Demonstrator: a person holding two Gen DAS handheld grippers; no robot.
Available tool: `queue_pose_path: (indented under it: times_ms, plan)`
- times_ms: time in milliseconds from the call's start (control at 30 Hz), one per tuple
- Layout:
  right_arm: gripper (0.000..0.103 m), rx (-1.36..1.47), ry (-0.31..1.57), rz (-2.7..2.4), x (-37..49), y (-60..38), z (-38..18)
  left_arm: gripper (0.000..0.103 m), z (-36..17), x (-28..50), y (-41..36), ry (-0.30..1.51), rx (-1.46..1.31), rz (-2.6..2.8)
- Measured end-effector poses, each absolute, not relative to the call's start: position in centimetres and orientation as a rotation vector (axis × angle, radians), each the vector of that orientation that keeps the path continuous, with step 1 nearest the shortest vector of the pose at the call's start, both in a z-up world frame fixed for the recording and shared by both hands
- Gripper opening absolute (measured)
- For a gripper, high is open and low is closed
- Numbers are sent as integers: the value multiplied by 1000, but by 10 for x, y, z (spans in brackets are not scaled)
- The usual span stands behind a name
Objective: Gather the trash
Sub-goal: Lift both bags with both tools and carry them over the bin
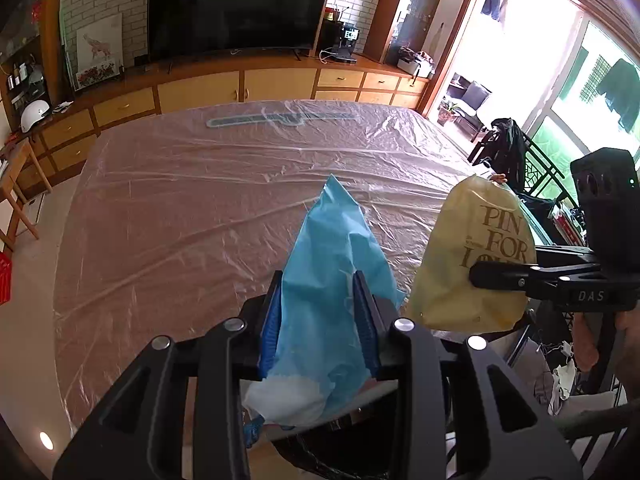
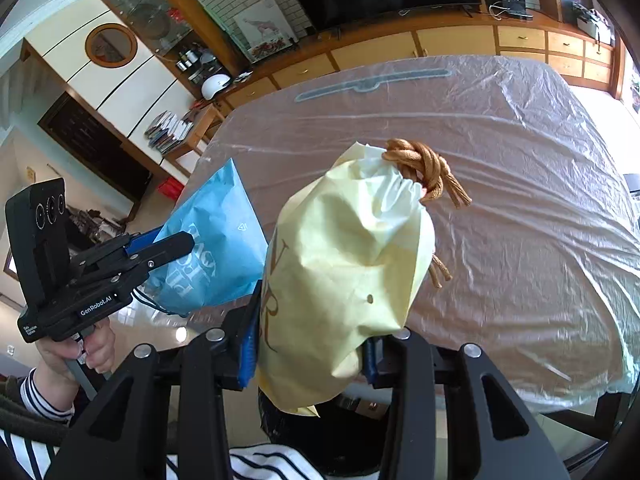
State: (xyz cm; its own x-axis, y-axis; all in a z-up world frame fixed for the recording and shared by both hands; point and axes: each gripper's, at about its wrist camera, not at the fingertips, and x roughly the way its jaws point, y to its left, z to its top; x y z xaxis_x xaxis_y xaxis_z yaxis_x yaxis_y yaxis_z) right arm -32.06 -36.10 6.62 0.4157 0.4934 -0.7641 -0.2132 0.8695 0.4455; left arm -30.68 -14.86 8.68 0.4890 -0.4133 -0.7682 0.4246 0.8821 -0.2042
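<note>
blue bag and yellow bag are both up off the plastic-covered worktop, one in each tongs, near its front edge. both look like thin, crumpled paper or film: light, soft, easily torn or slipped, so a pinch across the bunched body seems safer than the corded neck. left tongs are narrowed onto the blue bag's lower half. right tongs are narrowed on the yellow bag's base, its knotted end pointing away. a dark bin may sit below; i cannot tell.
</note>
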Motion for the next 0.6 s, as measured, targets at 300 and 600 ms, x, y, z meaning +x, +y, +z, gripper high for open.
queue_pose_path:
  times_ms: [300,600]
  plan:
    - [38,259,1094,527,-364,-365,67,35,86,-353,-154,954,59,-585]
    - [38,175,1144,582,-405,-366,59,34,71,-398,-165,1026,124,-656]
